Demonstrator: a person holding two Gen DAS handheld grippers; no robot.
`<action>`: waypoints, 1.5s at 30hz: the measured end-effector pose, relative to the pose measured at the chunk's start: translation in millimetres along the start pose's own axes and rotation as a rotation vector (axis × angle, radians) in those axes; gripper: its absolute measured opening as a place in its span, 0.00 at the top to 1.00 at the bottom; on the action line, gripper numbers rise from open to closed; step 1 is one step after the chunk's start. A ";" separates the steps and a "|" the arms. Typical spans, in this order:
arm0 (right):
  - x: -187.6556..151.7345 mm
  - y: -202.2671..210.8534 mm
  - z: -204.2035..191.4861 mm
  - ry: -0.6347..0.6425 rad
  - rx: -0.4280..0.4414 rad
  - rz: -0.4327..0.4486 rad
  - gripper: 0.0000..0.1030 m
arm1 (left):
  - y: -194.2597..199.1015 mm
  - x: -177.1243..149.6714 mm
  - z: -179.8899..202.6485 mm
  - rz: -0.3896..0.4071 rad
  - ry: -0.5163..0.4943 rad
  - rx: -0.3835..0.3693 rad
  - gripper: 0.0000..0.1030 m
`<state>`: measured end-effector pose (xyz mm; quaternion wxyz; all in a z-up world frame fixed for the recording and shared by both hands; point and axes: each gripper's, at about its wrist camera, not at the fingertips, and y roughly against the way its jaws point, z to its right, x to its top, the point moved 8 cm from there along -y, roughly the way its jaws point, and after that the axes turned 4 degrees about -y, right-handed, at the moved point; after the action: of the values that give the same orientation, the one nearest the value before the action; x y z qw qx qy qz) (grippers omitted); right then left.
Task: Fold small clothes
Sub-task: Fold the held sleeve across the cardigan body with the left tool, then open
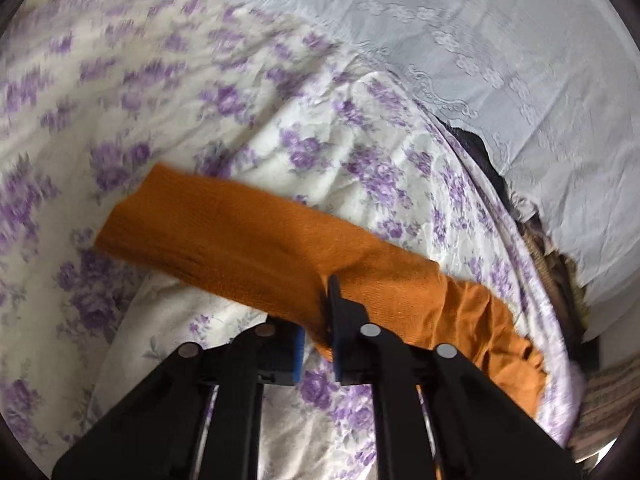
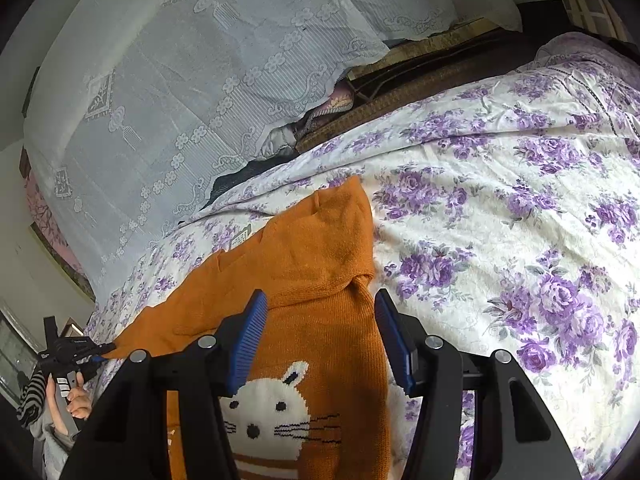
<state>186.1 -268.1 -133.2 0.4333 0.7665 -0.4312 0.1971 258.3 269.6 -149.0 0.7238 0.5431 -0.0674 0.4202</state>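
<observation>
Left claw [image 1: 320,320]: nearest the left wrist camera, its jaws are pinched shut on the edge of the orange sleeve [image 1: 248,236]; we see cloth bunched between the pads.
Right claw [image 2: 320,336]: nearest the right wrist camera, its jaws stand about half open above the sweater [image 2: 304,272], one blue pad [image 2: 248,336] on each side of the knit, neither pressing on it as far as we can tell.
Sweater: small, orange, with a white rabbit face [image 2: 268,404] on the front; it lies spread on the bed [image 2: 500,240], which has a purple flowered cover.
Sleeve: it stretches out to the left across the flowered cover in the left wrist view, its cuff end lying free on the bed.
Surroundings: a white lace cloth [image 2: 160,100] hangs beside the bed, well clear of the sweater. At the lower left of the right wrist view we see the person's hand [image 2: 76,396] holding the other tool.
Step in hand, as we judge it: folding the sleeve in over the body of the sweater.
How we would do it well: keep the left grip firm and lift only enough for the cuff to clear the cover, carry the sleeve across flat so that it lands straight, and use the right claw to steady the body so the sweater does not slide.
Risk: a thick knit can drag the whole garment along or bunch at the shoulder.
</observation>
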 end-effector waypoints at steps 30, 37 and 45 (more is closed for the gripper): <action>-6.1 -21.3 17.0 -0.129 0.034 -0.096 0.45 | 46.5 -37.5 216.0 0.099 -0.523 -0.014 0.95; -2.1 -19.9 21.4 -0.159 0.039 -0.077 0.45 | 29.2 -76.2 284.9 0.066 -0.611 -0.073 0.95; 11.9 -8.8 43.7 -0.266 0.019 0.008 0.45 | -9.1 -143.7 340.5 0.001 -0.729 -0.094 0.95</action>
<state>196.8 -308.2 -153.4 0.3641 0.7882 -0.4861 0.0998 295.0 -94.7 -98.7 0.6761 0.6233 -0.3404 0.1960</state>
